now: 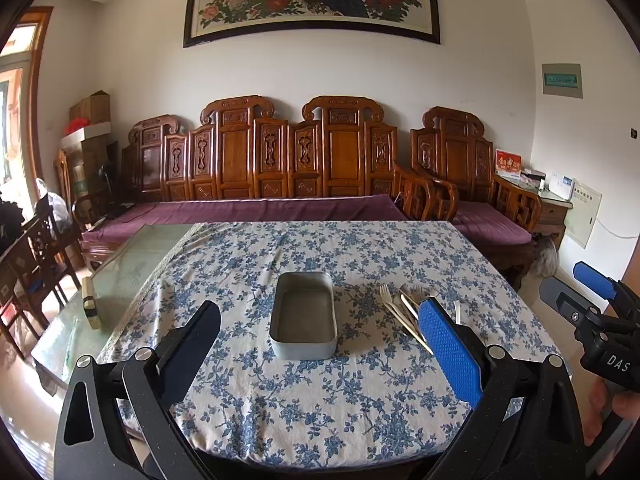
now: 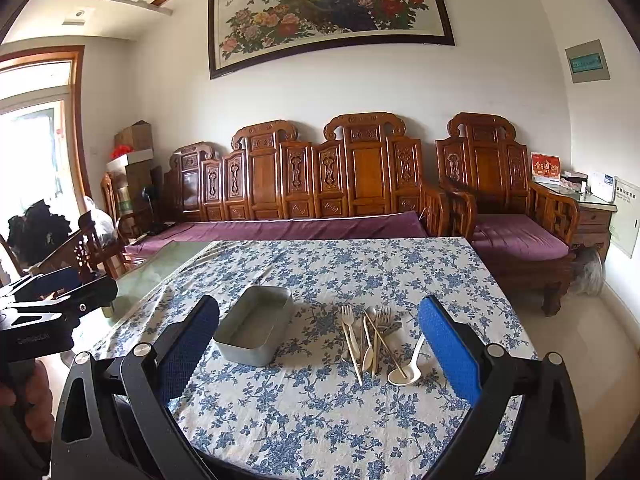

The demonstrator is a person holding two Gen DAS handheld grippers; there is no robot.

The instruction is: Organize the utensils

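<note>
While both my tongs are hovering wide open and empty above the blue-flowered tablecloth (image 2: 320, 408), the rectangular grey metal tin (image 1: 303, 317) is sitting ahead of my left tongs (image 1: 320, 334), and the heap of pale forks and spoons (image 2: 374, 340) is lying between my right tongs' (image 2: 318, 330) fingers.

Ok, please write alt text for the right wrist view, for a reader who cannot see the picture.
A pile of utensils, forks, chopsticks and a white spoon, lies on a blue floral tablecloth beside an empty metal tin. The right gripper frames the scene with its jaws wide open, holding nothing. A carved wooden sofa stands behind the table.
</note>
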